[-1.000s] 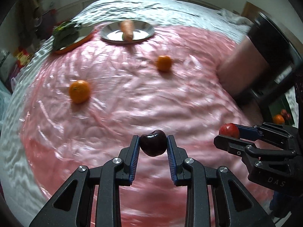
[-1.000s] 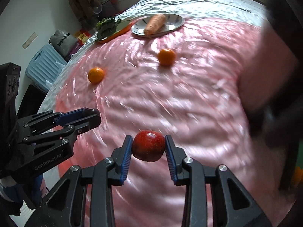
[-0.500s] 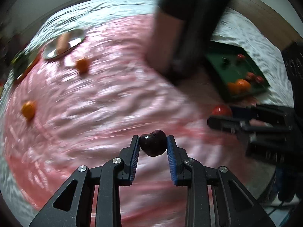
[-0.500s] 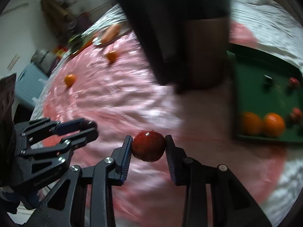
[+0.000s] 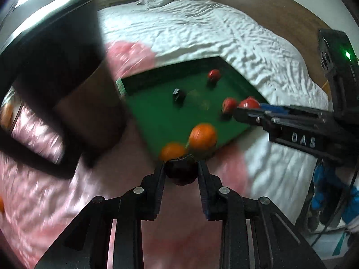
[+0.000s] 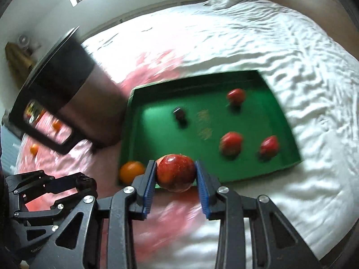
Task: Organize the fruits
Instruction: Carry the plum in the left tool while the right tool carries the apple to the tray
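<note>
Six fruits (image 6: 231,142) in green tray (image 6: 246,79)

Each camera sits just behind its own tool and looks forward and steeply down along the two fingers onto the bed (image 5: 224,29). Both fisheye views are close and share the green tray (image 5: 157,116) (image 6: 161,121) in the middle of the frame. The left view shows the right tool (image 5: 249,106) at its right edge; the right view shows the left tool (image 6: 85,182) at lower left.
</note>
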